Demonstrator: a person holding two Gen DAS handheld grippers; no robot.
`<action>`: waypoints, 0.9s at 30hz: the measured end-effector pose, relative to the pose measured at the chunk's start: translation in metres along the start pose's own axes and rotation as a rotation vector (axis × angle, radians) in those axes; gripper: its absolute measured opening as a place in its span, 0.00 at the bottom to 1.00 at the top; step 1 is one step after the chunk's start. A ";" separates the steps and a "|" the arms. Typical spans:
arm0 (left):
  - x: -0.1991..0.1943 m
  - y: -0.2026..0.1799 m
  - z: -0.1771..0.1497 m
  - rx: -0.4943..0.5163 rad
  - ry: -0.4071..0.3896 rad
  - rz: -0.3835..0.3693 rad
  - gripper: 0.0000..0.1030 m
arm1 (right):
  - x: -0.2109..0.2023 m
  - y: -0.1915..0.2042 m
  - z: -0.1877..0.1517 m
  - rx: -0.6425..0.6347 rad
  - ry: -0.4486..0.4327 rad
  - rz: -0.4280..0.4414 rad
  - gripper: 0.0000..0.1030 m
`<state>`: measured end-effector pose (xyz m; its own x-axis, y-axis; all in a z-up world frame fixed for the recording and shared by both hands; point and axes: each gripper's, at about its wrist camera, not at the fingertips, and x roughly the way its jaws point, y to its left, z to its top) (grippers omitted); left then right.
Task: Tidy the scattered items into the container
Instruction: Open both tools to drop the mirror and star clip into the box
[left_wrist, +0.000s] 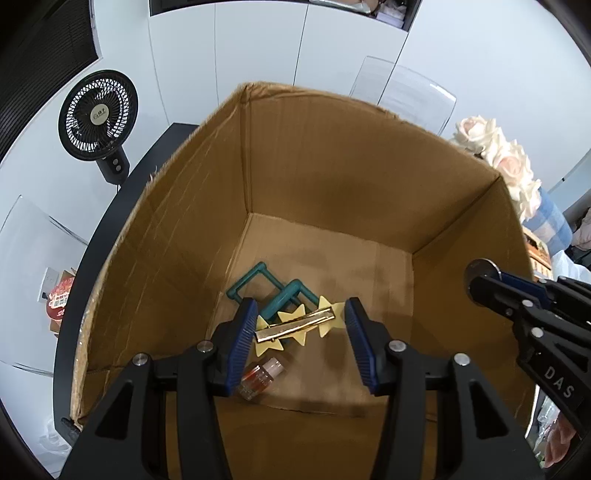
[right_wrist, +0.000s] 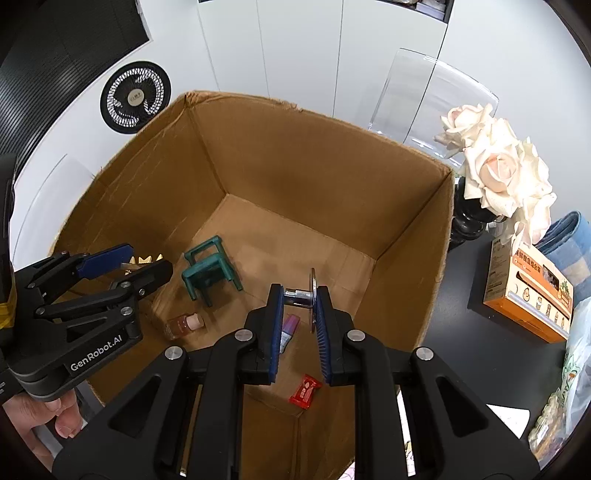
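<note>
An open cardboard box (left_wrist: 332, 166) (right_wrist: 314, 166) fills both views. My left gripper (left_wrist: 301, 325) (right_wrist: 149, 260) hangs inside it near the left wall, its blue pads set wide and shut on the ends of a yellow star hair clip (left_wrist: 295, 325) (right_wrist: 144, 259). Over the box's middle, my right gripper (right_wrist: 299, 295) (left_wrist: 487, 284) is shut on a metal disc with a short stem (right_wrist: 308, 295) (left_wrist: 480, 271). On the box floor lie a teal toy chair (left_wrist: 273, 291) (right_wrist: 210, 273), a small pink-capped bottle (left_wrist: 258, 376) (right_wrist: 184, 325), a small purple tube (right_wrist: 288, 330) and a red candy wrapper (right_wrist: 304, 391).
The box stands on a black table (right_wrist: 480, 332). To its right are pale roses (right_wrist: 495, 162) in a black vase and an orange carton (right_wrist: 524, 291). A black fan (left_wrist: 98, 114) and clear chairs (right_wrist: 432, 96) stand behind. A hand (right_wrist: 40, 417) holds the left gripper.
</note>
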<state>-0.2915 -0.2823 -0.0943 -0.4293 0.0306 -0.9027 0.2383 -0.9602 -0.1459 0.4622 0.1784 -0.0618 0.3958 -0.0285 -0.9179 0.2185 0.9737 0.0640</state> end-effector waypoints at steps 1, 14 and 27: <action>0.000 0.000 0.000 0.000 0.001 0.004 0.47 | 0.002 0.000 0.000 -0.001 0.004 -0.001 0.17; -0.007 -0.002 -0.001 0.040 -0.009 0.039 0.48 | 0.002 -0.003 -0.007 -0.008 0.011 -0.024 0.24; -0.024 0.006 -0.002 0.016 -0.051 0.031 0.82 | -0.026 -0.004 -0.017 -0.007 -0.062 -0.051 0.74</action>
<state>-0.2781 -0.2886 -0.0738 -0.4658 -0.0135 -0.8848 0.2388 -0.9647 -0.1110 0.4360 0.1787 -0.0448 0.4392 -0.0916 -0.8937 0.2339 0.9721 0.0153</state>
